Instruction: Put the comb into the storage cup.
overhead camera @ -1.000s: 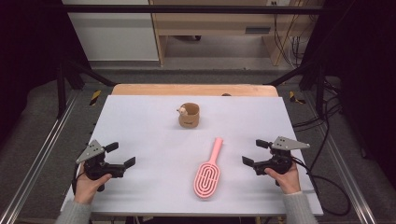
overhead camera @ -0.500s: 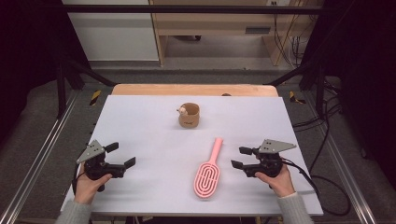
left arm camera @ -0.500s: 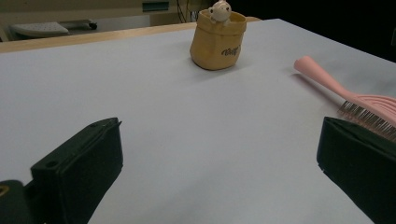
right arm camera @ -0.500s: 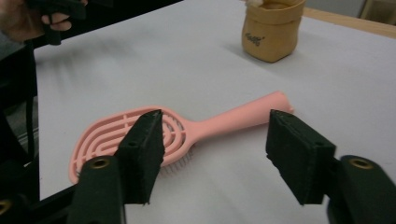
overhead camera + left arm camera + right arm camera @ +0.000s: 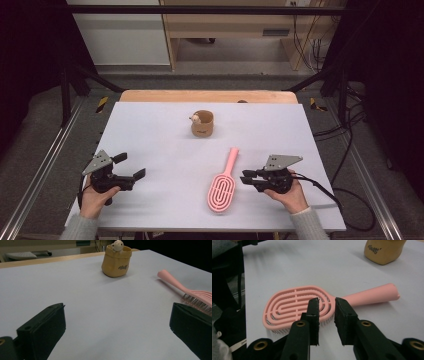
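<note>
- A white table [image 5: 150, 135] stands in a dark room, with a wooden edge at its far side and grey floor around it.
- A pink brush [image 5: 223, 182] lies flat on the table with bristles down; I use it as the landmark. Its handle points away from the person and a little to the right.
- A tan cup [image 5: 202, 123] with a small figure at its rim stands upright beyond the brush handle, well apart from it, near the middle of the far half of the table.
- The right gripper [image 5: 248, 176] is just beside the brush head, on its right side, held by the right hand [image 5: 286, 192]. In the right gripper view its jaws are only a little apart, with a narrow gap, and they hold nothing; the tips are near the edge of the brush head, and I cannot tell if they touch it.
- The left gripper [image 5: 131, 166] is well to the left of the brush, held by the left hand [image 5: 97, 195]. Its jaws are wide apart and hold nothing.
</note>
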{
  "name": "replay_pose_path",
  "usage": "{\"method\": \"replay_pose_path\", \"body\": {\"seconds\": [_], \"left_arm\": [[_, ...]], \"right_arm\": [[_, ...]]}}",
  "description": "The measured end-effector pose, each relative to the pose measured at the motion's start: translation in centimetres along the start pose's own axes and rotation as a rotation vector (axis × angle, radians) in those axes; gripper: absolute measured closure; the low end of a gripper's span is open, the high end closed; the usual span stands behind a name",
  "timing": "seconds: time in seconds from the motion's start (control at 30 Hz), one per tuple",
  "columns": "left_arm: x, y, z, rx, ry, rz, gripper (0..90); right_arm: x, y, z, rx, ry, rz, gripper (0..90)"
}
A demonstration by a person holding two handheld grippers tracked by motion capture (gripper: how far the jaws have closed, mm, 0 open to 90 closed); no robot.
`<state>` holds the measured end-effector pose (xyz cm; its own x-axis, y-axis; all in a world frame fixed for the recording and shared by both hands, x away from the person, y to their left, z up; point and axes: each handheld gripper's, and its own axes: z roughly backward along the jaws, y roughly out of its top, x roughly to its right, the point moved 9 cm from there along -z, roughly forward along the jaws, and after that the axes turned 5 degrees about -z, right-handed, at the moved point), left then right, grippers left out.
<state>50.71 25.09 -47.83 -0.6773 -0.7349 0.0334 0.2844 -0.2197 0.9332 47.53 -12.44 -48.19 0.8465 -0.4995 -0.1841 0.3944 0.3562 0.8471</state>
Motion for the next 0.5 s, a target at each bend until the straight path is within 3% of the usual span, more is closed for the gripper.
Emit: {"method": "replay_pose_path", "body": {"seconds": [0.2, 0.5], "left_arm": [[0.0, 0.0, 0.0, -0.001, 0.0, 0.001, 0.3], [0.0, 0.0, 0.0, -0.001, 0.001, 0.0, 0.4]], "right_arm": [[-1.2, -0.7, -0.9, -0.066, 0.042, 0.033, 88.5], [-2.2, -1.7, -1.9, -0.126, 0.084, 0.036, 90.0]]}}
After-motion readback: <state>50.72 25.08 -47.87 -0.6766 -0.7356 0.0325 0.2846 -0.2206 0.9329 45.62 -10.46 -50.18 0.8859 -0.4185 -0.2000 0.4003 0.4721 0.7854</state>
